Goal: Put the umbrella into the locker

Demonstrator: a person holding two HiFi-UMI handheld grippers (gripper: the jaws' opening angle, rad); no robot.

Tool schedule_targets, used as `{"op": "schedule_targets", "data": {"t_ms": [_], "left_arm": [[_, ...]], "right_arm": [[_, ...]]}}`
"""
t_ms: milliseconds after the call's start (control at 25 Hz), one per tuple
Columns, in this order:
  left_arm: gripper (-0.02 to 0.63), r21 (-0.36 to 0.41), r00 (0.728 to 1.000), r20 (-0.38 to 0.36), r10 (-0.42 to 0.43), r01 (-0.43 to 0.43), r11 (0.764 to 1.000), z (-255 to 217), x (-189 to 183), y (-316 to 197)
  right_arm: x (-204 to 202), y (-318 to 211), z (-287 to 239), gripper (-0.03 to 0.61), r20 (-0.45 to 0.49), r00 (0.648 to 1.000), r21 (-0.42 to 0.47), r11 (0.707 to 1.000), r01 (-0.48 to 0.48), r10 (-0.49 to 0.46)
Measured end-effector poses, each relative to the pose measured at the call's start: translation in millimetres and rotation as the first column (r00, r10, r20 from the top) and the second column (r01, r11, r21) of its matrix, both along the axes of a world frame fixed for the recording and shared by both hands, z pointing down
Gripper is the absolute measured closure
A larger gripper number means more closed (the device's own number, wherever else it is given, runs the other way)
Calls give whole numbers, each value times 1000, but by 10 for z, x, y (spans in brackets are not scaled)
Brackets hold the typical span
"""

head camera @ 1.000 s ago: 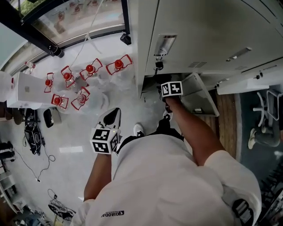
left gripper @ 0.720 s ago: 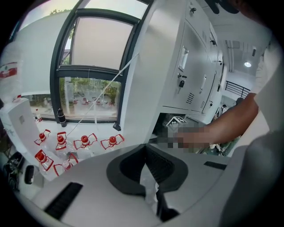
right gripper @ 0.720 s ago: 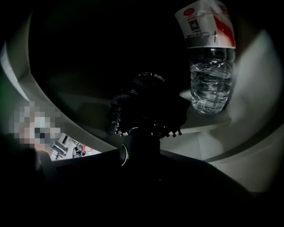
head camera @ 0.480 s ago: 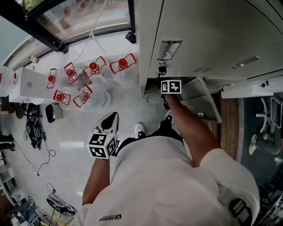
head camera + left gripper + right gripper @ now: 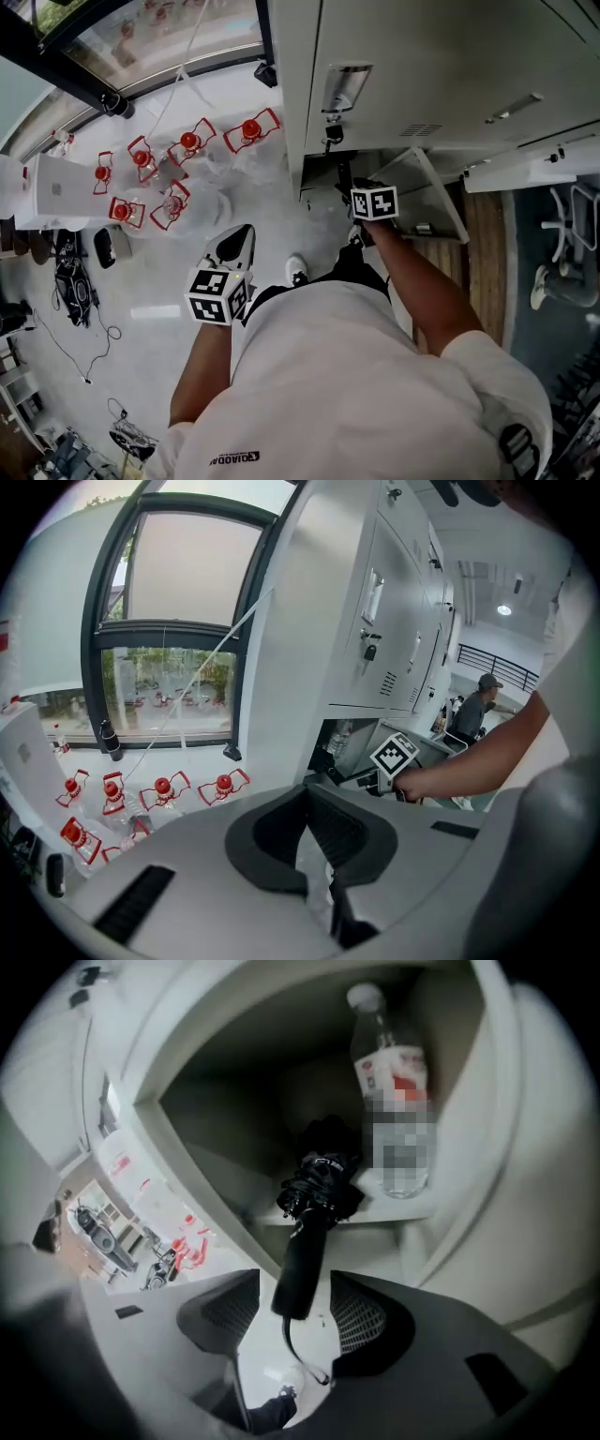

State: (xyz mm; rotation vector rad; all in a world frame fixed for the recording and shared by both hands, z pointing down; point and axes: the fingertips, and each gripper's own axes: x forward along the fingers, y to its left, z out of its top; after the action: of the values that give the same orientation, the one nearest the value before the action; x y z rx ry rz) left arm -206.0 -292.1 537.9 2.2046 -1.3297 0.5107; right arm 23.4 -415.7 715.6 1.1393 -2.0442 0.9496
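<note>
Now the locker (image 5: 422, 56) stands open, with the umbrella (image 5: 319, 1194) lying on its shelf (image 5: 380, 1211) just beside a bottle (image 5: 394, 1091). Its handle pokes out between the right gripper's (image 5: 292, 1290) parted jaws, unclamped. The left gripper (image 5: 305, 799) hangs well apart, jaws closed on nothing.

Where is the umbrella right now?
In the right gripper view, the black umbrella lies on the open locker shelf, left of a water bottle, its handle between the parted jaws of the right gripper.
</note>
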Motion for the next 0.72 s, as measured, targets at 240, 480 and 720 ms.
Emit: {"op": "schedule_targets", "data": {"t_ms": [240,480,720], "left_arm": [[600,7,998,-7,56,-56,998,14,176,-35],[600,20,998,-3,68,-68,997,-27,221,21],[600,-3,998,0,57,-57,998,43,193,132]], "right_arm": [[92,293,37,334,-68,997,42,998,41,-38],[79,332,106,385,-137,987,77,993,92,-80],[62,300,127,428,-204,975,57,993,104,-91]]}}
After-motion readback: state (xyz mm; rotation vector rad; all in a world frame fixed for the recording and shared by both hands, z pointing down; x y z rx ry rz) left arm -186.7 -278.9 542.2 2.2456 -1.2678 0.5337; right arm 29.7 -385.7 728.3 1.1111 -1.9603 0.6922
